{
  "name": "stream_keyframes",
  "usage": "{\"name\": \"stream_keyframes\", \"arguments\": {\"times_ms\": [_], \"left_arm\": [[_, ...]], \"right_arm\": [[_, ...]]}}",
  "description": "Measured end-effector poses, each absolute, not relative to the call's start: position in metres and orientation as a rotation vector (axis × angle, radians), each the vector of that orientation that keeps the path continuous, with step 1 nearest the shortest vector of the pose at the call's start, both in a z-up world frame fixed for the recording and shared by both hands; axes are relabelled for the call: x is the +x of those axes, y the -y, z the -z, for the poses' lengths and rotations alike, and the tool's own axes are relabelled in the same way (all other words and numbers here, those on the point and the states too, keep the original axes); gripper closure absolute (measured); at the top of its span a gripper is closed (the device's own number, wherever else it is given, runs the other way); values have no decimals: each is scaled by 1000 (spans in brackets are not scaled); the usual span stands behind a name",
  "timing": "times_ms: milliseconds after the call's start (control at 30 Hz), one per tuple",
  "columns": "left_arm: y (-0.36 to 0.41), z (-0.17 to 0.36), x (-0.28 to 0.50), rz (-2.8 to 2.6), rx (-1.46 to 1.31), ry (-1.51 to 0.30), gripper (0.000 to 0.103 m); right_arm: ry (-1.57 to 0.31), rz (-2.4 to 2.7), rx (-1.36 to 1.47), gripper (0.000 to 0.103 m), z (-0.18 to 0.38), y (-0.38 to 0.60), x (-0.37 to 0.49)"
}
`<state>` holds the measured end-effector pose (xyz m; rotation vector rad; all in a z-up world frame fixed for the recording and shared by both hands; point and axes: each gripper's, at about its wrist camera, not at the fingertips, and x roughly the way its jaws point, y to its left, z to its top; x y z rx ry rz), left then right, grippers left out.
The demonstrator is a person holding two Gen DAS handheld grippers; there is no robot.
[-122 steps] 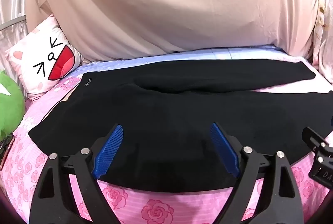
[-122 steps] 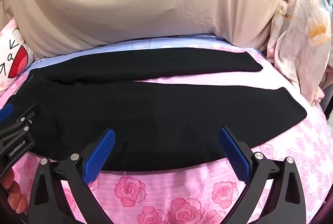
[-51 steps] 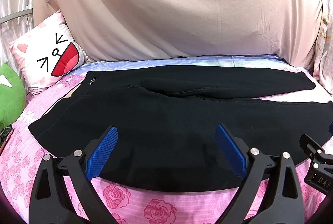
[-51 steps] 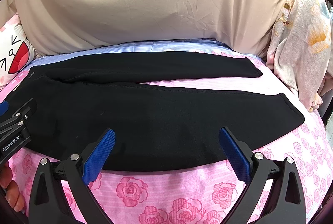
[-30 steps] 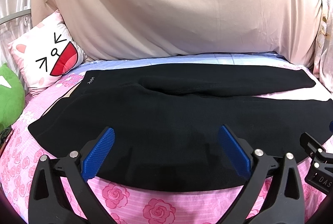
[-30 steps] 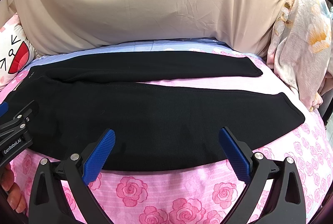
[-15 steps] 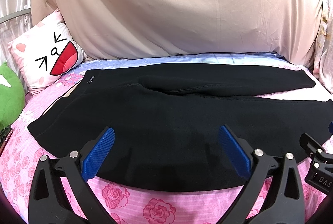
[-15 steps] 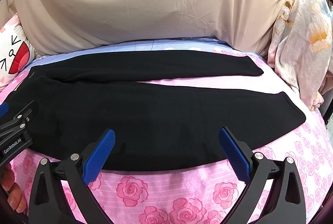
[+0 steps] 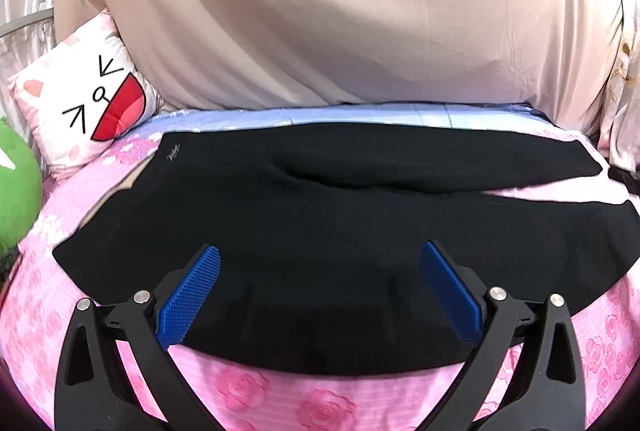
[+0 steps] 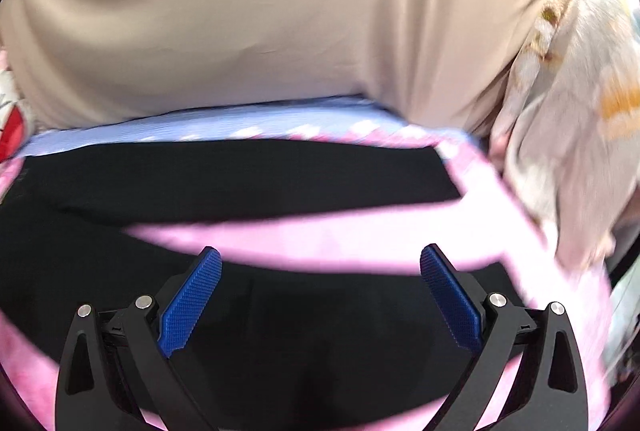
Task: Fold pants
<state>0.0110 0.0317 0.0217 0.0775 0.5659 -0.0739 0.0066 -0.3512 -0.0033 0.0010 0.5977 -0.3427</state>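
Black pants (image 9: 304, 231) lie spread flat on a pink rose-print bed sheet (image 9: 280, 403), waistband to the left and both legs running right with a strip of sheet between them. My left gripper (image 9: 320, 295) is open and empty, over the near edge of the seat area. My right gripper (image 10: 320, 295) is open and empty, low over the near leg (image 10: 300, 343); the far leg (image 10: 240, 175) lies beyond it. The right wrist view is motion-blurred.
A beige draped cloth (image 9: 340, 11) backs the bed. A cartoon-face pillow (image 9: 84, 103) and a green plush (image 9: 16, 183) sit at the left. A floral quilt (image 10: 568, 135) is bunched at the right edge.
My right gripper has moved fast to the right and forward along the near leg, and has left the left wrist view. My left gripper has edged slightly forward. Both stay open.
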Motion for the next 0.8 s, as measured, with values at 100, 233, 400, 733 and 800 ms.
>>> {"name": "stream_keyframes", "arguments": {"times_ms": [100,233,400,733,800], "left_arm": [[-40,-31,22,52,100,-568,5],[-50,-34,44,11,125,-597,5],[-64,-34,78,-35,114,-650,5],[-113,-47,147,-114,80,-701,5],[-134,-53,168,-154,73,-703,5]], "right_arm": [[-675,367,18,12,4,423,57],[-742,343,133,29,13,497,109],[-786,360,190,30,29,547,156],[-819,305,250,52,50,575,193],[-807,290,267,79,49,577,191]]}}
